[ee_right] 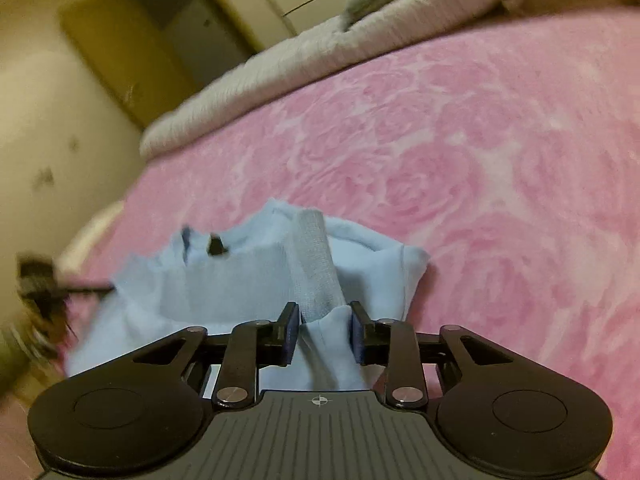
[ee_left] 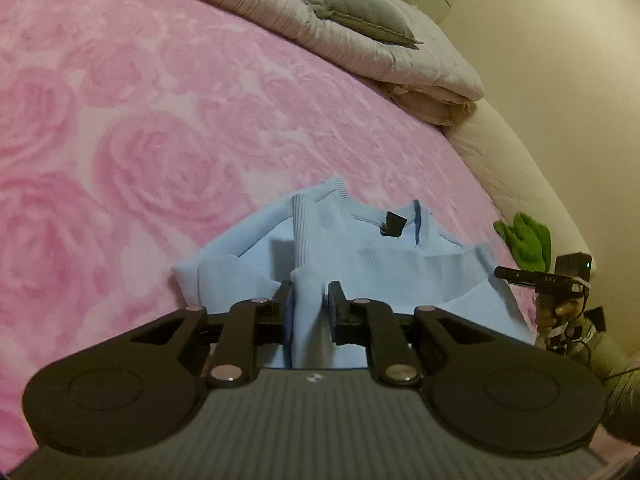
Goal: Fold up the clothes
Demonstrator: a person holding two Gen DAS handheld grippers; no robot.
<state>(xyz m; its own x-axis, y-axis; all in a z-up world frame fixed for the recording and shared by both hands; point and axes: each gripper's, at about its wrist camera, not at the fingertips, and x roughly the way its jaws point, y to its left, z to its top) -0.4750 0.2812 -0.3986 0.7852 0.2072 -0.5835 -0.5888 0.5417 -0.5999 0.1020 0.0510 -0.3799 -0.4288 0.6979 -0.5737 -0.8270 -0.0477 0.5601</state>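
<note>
On the pink rose-patterned bedspread (ee_left: pixel 168 128) lies the pale blue top (ee_left: pixel 372 256), partly folded, its collar and dark neck label (ee_left: pixel 394 224) at the end away from me. My left gripper (ee_left: pixel 310 300) pinches a raised ridge of the blue cloth; both pads press against the fold, which stands between them and runs on toward the camera. My right gripper (ee_right: pixel 325 324) holds a similar bunch of the top (ee_right: pixel 240 292): its jaws stand a little wider, yet the cloth fills the gap and meets both pads, so I read it as gripped. In the left view my right gripper (ee_left: pixel 540 280) shows at the far right edge of the garment, which places the two tools on opposite sides of the cloth, with the near hem stretched between them. The top's long axis runs away from me, from the held hem toward the collar, and the folded sleeves (ee_left: pixel 316 216) lie across the upper body. A ribbed cuff (ee_right: pixel 316 256) rests just beyond my right fingers. The coming move, as I judge it, turns on this layout: the held edge has to travel forward along that axis, over the body toward the collar, with both hands kept level so the fold falls square. Neither hand is clearly nearer the collar. A grey quilt (ee_left: pixel 360 40) and pillow (ee_left: pixel 352 4) lie well beyond; a green glove (ee_left: pixel 524 240) sits near the bed's edge.
</note>
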